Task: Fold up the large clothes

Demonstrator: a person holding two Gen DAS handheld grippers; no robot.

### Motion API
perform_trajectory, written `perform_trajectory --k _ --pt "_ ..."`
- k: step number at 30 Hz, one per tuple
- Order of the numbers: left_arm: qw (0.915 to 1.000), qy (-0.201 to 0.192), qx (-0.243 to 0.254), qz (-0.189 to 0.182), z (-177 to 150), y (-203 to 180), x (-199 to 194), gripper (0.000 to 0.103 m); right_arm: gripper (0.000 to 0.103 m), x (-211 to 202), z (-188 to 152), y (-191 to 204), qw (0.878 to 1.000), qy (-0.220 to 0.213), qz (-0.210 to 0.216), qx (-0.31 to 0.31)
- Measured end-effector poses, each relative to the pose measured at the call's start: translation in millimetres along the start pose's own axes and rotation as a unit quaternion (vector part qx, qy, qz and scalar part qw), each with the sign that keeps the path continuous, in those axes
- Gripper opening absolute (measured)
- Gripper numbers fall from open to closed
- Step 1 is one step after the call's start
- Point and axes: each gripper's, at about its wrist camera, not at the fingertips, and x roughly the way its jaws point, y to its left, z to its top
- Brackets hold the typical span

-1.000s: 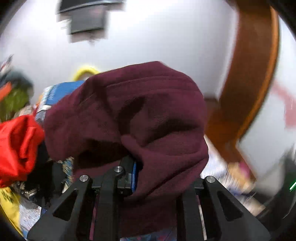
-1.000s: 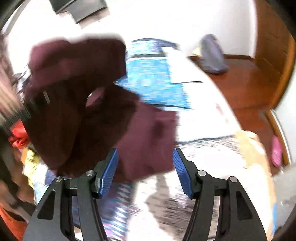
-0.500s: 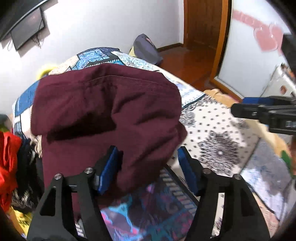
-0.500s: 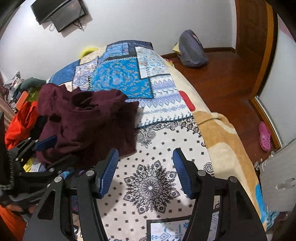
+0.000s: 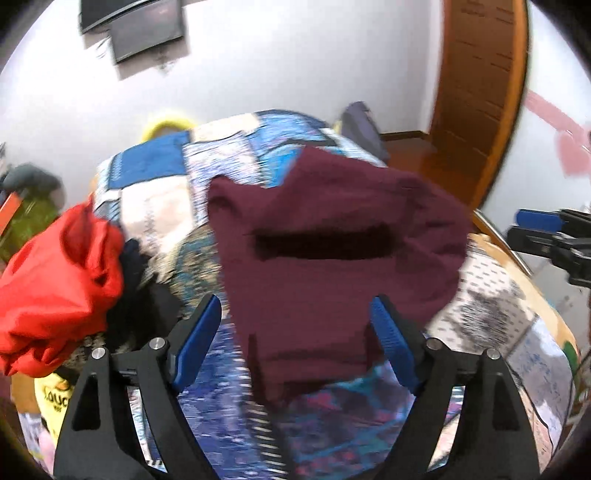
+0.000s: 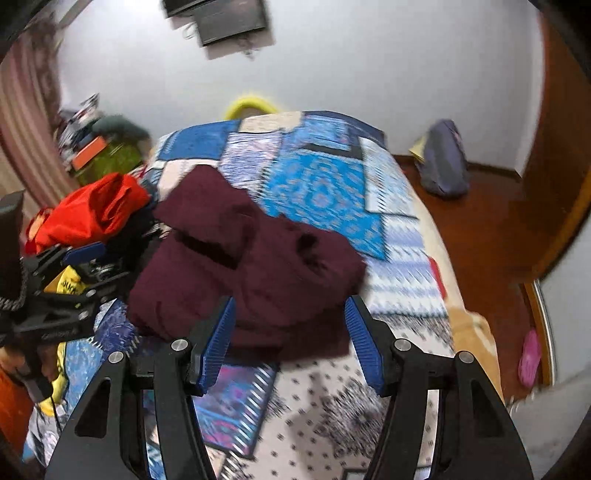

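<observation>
A white-walled bedroom with a wooden floor (image 6: 480,229) holds a bed covered by a patchwork quilt (image 6: 321,192) in blues and whites. A dark screen (image 6: 229,18) hangs on the far wall. On the quilt, toward its left edge and nearer the foot than the head, lies the maroon garment (image 6: 258,273), bunched in loose folds and not yet flat. Just beside it at the left edge sits a heap of other clothes topped by a red garment (image 6: 96,210). A grey bag (image 6: 443,162) rests on the floor by the bed's far right corner.

The left gripper (image 5: 295,332) has just been opening; its blue pads stand spread either side of the maroon cloth without pressing it. The right gripper (image 6: 290,339) hovers over the garment's near edge, fingers apart, gripping nothing.
</observation>
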Motion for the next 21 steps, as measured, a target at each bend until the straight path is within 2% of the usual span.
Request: perform_trajectory --k 7,10,13,15,17,19,21 --pt "0.9977 0.036 -0.056 0.007 -10 49 42 0.082 0.057 40 21 59 0.996 0.026 0.040 -0.081" --pt "0.9959 0.055 -0.072 0.001 -20 59 63 0.082 0.057 67 27 82 0.993 0.032 0.020 -0.113" --pt "0.9948 0.056 -0.084 -0.014 -29 65 75 0.083 0.057 96 34 90 0.990 0.041 -0.020 -0.131" --pt "0.9951 0.050 -0.083 -0.019 -31 66 76 0.083 0.057 111 41 87 0.989 0.051 -0.050 -0.131" --pt "0.9956 0.047 -0.079 -0.021 -31 66 77 0.084 0.057 116 51 73 0.990 0.055 -0.057 -0.118" --pt "0.9962 0.045 -0.071 -0.020 -32 66 78 0.085 0.057 117 63 46 0.994 0.053 -0.057 -0.073" --pt "0.9967 0.043 -0.066 -0.021 -33 65 80 0.085 0.057 118 72 9 0.998 0.058 -0.035 -0.002"
